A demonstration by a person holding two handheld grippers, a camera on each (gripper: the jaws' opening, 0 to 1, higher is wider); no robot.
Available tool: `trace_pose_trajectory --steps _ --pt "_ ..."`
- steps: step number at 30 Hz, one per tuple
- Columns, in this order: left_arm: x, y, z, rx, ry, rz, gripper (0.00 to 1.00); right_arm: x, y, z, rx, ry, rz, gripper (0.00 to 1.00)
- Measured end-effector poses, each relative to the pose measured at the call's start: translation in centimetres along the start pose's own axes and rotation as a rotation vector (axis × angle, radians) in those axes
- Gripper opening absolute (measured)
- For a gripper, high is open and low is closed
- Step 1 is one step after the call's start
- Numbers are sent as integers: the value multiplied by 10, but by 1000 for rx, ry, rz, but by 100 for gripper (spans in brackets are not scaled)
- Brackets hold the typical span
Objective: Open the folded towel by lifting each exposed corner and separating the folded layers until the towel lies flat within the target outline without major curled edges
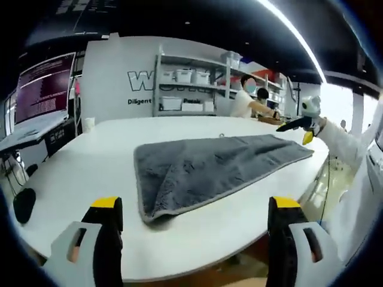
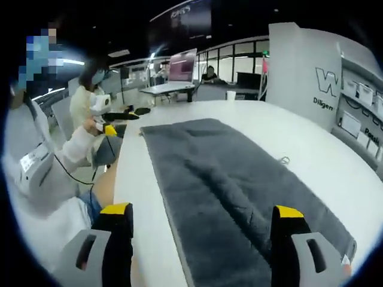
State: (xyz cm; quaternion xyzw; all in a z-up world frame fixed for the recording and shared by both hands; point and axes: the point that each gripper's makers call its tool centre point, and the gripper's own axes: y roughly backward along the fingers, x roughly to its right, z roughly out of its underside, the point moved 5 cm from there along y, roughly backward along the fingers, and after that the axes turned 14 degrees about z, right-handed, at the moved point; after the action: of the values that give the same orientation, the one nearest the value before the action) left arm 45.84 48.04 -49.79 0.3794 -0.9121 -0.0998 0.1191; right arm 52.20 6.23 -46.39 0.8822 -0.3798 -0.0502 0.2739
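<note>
- The grey towel (image 1: 209,170) lies lengthwise on the white surface (image 1: 90,161), near its front edge. It looks folded once along its length: in the left gripper view the near end shows two layers, with the top layer's hemmed corner slightly curled. We cannot make out any target outline on the surface.
- Our left tongs (image 1: 194,230) hang just short of the towel's near end. The jaws are spread wide with nothing between them.
- Our right tongs (image 2: 200,236) hover over the towel's opposite end, jaws likewise wide apart and empty. The towel (image 2: 227,191) stretches away beneath them.
- Each view catches the other tongs at the towel's far end. The right tongs (image 1: 302,124) appear beyond the far corner, and the left tongs (image 2: 114,116) sit off the far edge.
- We judge the step in hand to be pinching the top layer at both ends so we can open the fold.
- To do it well, we should catch only the top layer at its hem. Taking both layers would drag the whole towel instead of unfolding it.
- We should bring each tongs in low over its own corner and close firmly on the hem.
- We should lift both ends evenly and carry the layer across, away from the fold line. That keeps the cloth taut between us, so the edge does not roll under.
- The towel sits close to the surface's edge, so we should unfold toward the open side of the surface.
</note>
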Motion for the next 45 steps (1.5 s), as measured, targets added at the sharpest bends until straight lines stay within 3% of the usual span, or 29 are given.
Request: trace_pose_trajectory --steps 9,13,15,17,21,28,31,35,37,45 --pt "1 -4 2 8 12 14 100 63 -74 -34 7 -64 33 95" --pt "-1 -3 2 17 15 13 100 93 -107 -40 -5 -99 51 78" --pt "-3 -3 2 22 17 10 100 110 -123 -41 0 -75 111 68" --pt "-4 -3 3 22 23 10 100 111 -136 -31 -35 -16 173 59" --pt "-7 -3 6 21 31 10 100 112 -157 -20 -75 -39 172 47" --pt "-13 -6 11 23 53 13 100 121 -169 -11 -143 -42 178 17" --pt "-13 -9 14 18 61 23 100 125 -175 -11 -159 -93 178 16" --pt "-12 -12 16 14 67 35 100 132 -179 -11 -167 -76 185 10" --pt "-12 -13 17 13 70 35 100 145 -188 -16 -172 -76 189 11" --pt "-15 -12 17 8 78 23 100 147 -205 -23 -188 -71 221 11"
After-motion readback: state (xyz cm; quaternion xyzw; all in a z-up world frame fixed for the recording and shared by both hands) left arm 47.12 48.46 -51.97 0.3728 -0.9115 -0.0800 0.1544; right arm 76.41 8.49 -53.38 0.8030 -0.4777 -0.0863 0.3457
